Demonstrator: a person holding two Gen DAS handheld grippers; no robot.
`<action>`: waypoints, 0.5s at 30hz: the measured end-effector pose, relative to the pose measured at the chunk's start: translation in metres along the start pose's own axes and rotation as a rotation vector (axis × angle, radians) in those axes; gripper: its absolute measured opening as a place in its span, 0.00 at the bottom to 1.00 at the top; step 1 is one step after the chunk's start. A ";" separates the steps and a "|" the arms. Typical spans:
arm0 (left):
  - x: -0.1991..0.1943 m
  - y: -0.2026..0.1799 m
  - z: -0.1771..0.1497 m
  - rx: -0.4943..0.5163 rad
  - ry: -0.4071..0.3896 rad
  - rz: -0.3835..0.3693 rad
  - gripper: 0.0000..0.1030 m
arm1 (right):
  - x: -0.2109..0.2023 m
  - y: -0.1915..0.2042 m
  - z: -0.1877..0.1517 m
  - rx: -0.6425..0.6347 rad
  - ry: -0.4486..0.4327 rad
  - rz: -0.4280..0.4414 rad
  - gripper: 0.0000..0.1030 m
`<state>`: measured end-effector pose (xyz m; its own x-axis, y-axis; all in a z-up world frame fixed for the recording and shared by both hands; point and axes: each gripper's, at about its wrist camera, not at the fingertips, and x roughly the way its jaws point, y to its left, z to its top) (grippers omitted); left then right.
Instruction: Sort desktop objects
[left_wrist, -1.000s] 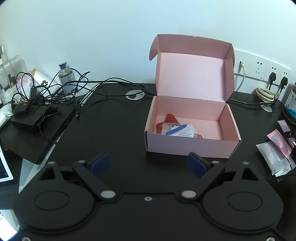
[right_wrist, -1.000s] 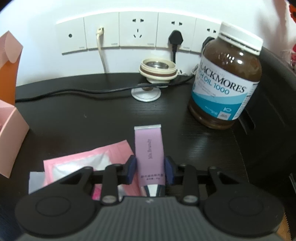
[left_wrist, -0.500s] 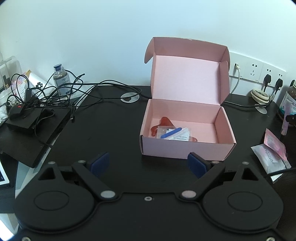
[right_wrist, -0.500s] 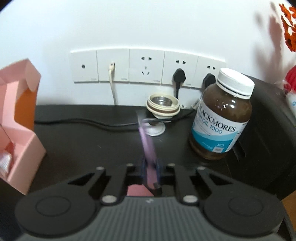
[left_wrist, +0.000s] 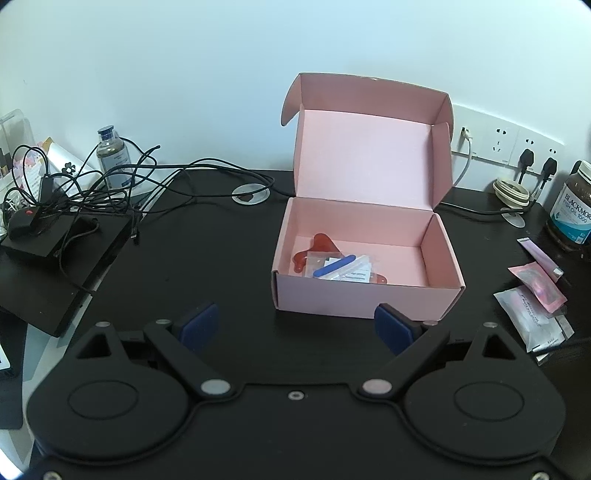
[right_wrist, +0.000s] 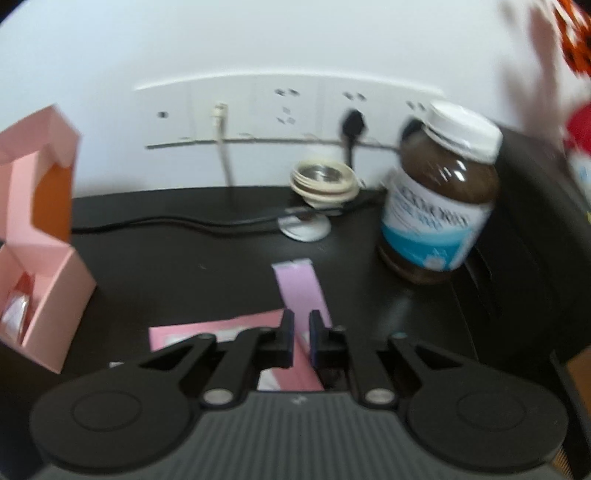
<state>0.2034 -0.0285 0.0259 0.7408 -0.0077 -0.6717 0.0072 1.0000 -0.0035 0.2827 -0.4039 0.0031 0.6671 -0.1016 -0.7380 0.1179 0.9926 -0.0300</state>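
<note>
A lilac tube (right_wrist: 299, 284) lies flat on the black desk (right_wrist: 184, 266), and it also shows in the left wrist view (left_wrist: 537, 254). My right gripper (right_wrist: 301, 328) hovers just above the tube's near half. Its jaws are shut and the tube shows wider than the slit between them, so nothing is pinched. The open pink box (left_wrist: 369, 295) stands mid-desk and holds bagged items (left_wrist: 340, 267), one red and one blue. In the right wrist view the pink box (right_wrist: 48, 295) sits at the left edge. My left gripper (left_wrist: 295, 326) is open and empty in front of the box.
A pink packet (left_wrist: 537, 284) and a white packet (left_wrist: 528, 321) lie beside the tube. A brown supplement jar (right_wrist: 439, 206) and a round cream-coloured object (right_wrist: 323, 181) stand near the wall sockets. At the far left are tangled cables on a black case (left_wrist: 55, 258) and a small bottle (left_wrist: 109, 147).
The right jaws closed on the tube and raised it edge-on half a second ago. Now the tube lies flat again under the shut jaws. The left gripper stays open.
</note>
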 end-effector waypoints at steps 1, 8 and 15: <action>0.000 -0.001 0.000 0.002 -0.001 0.000 0.90 | 0.003 -0.003 0.000 -0.001 0.006 -0.003 0.11; 0.001 -0.008 0.002 0.020 -0.001 0.025 0.90 | 0.038 0.000 0.006 -0.110 0.054 -0.014 0.54; 0.006 -0.010 0.005 -0.003 0.010 0.056 0.90 | 0.074 -0.013 0.012 -0.059 0.116 0.011 0.53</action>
<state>0.2115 -0.0388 0.0259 0.7329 0.0480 -0.6786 -0.0360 0.9988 0.0318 0.3394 -0.4251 -0.0424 0.5783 -0.0854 -0.8113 0.0651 0.9962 -0.0585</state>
